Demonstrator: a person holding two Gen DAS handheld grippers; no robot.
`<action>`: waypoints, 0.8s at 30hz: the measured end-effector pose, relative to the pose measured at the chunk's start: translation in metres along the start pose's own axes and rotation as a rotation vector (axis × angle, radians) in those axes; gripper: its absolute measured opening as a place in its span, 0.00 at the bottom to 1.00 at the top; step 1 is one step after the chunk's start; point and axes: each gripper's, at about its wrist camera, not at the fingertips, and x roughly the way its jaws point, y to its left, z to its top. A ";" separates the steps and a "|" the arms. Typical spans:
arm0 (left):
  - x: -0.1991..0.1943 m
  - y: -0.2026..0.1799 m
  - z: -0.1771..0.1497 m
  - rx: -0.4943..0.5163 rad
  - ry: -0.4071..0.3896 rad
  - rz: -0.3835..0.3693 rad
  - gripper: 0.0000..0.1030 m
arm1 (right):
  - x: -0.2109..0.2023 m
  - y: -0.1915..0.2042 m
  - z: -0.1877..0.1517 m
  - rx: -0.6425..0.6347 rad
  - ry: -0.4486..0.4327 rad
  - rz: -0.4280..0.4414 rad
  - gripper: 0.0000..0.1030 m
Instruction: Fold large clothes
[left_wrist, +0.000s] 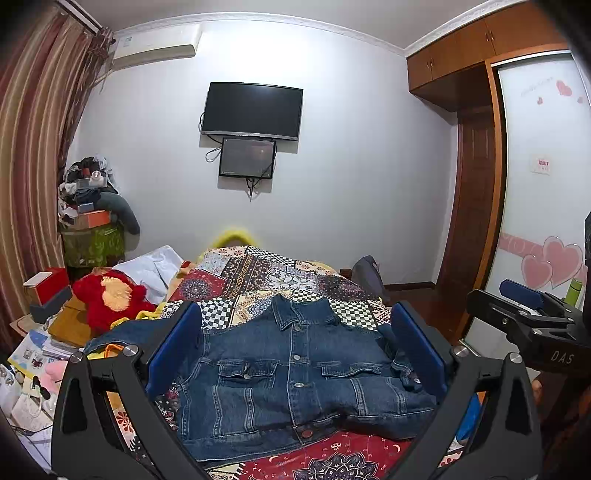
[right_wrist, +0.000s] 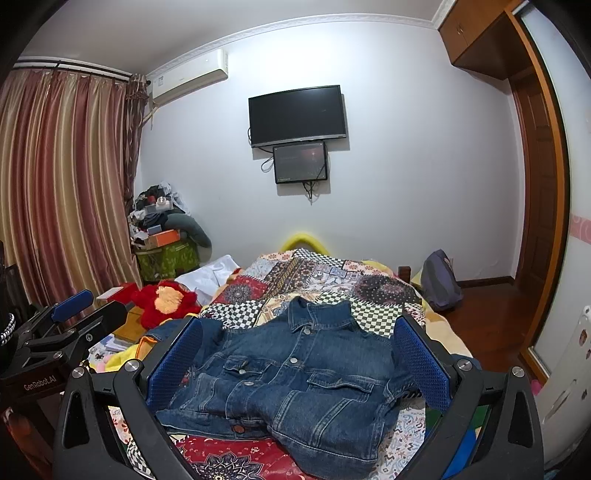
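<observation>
A denim jacket (left_wrist: 295, 373) lies front up on the bed (left_wrist: 258, 273), on a patchwork quilt (left_wrist: 343, 458). It is buttoned, the collar points to the far wall and the hem is toward the person. The body already looks compact. One sleeve (left_wrist: 110, 338) sticks out to the left, and I cannot see clearly where the other sleeve lies.

The left gripper (left_wrist: 295, 354) hangs above the jacket with its fingers (left_wrist: 173, 347) wide apart, and it holds nothing. The right gripper (right_wrist: 299, 362) is beside it, at about the same height, with its fingers (right_wrist: 421, 365) also spread wide and empty. Neither one touches the cloth, as far as I can tell.

I think the folding is at an early or middle step: the jacket is laid flat, and both grippers are free before the next grasp. The next move probably calls for lowering both grippers to the jacket and closing each on a thick edge, maybe the loose sleeve on the left, or the two corners of the hem, to bring it over the body. Denim is stiff and heavy, so the fingers must take a good bite, or the cloth may slip out. A red plush toy (left_wrist: 110, 299) sits to the left, clear of the jacket.
</observation>
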 end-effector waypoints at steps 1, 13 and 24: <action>0.000 0.000 0.000 0.000 0.000 0.000 1.00 | 0.000 0.000 0.000 0.000 0.000 0.000 1.00; 0.000 0.000 0.001 -0.001 0.000 -0.001 1.00 | 0.000 0.000 -0.001 -0.003 -0.001 -0.001 1.00; 0.004 -0.001 -0.001 -0.007 0.009 -0.004 1.00 | 0.001 -0.002 0.007 0.000 0.010 -0.001 1.00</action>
